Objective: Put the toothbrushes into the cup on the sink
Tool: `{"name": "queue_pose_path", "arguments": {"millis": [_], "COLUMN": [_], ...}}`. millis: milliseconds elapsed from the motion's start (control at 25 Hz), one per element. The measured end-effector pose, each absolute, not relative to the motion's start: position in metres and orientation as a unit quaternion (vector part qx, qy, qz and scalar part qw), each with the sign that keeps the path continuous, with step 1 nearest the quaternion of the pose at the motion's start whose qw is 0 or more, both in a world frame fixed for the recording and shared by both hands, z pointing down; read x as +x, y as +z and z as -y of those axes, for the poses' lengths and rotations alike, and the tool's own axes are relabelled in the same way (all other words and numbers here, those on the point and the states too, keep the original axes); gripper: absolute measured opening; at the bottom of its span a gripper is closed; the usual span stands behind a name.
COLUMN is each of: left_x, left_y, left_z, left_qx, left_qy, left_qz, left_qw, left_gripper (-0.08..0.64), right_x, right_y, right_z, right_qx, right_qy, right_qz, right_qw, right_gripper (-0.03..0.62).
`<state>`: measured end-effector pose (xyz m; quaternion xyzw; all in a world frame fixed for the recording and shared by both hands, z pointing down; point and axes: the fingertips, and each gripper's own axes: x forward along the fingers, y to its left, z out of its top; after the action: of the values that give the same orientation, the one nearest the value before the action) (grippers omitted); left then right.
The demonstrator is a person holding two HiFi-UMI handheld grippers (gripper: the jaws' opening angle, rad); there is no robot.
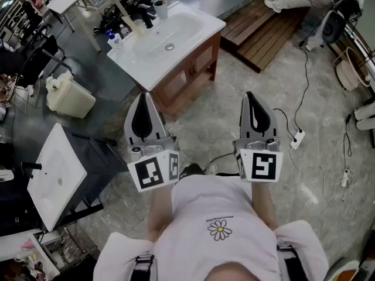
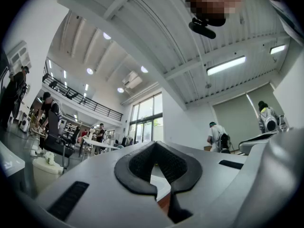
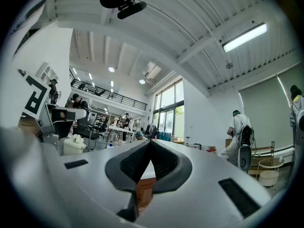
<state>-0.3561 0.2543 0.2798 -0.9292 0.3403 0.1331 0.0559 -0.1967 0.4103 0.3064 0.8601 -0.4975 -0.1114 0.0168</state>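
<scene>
Grey left gripper (image 1: 145, 96), right gripper (image 1: 251, 95), black-lined; white daisy-print shirt (image 1: 199, 206).

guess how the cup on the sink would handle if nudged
The cup looks small and upright, so it is probably light and apt to tip or slide on the glossy sink. It stands near the back edge, so a push might knock it off.

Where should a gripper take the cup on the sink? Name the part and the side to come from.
Probably its side wall just below the rim, coming from the basin side. The cup stands upright at the back edge of the sink, with the black faucet close beside it, so that side is crowded. The left gripper and right gripper are shut: open one first.
</scene>
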Motion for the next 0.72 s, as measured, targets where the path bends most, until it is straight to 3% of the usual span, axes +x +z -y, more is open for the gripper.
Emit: {"name": "queue_pose_path", "arguments": {"millis": [320,720], "left_x": [-0.366,-0.368], "left_y": [0.276,0.279], "left_z": [-0.256,-0.265], "left_qx": [-0.926,-0.925], "left_qy": [0.133,0.125], "left_qz": [-0.347,-0.353], "left_qw": [0.06,0.065], "left_gripper": [0.017,0.017], "right_x": [-0.202,-0.198], "right_y": [0.308,0.31], "right_z": [-0.413,-0.418], "right_qx": [0.857,0.846], "right_qy": [-0.111,-0.104], "right_qz": [0.502,0.524], "right_qw": [0.035,-0.014], "right_gripper": [0.012,0.012]}}
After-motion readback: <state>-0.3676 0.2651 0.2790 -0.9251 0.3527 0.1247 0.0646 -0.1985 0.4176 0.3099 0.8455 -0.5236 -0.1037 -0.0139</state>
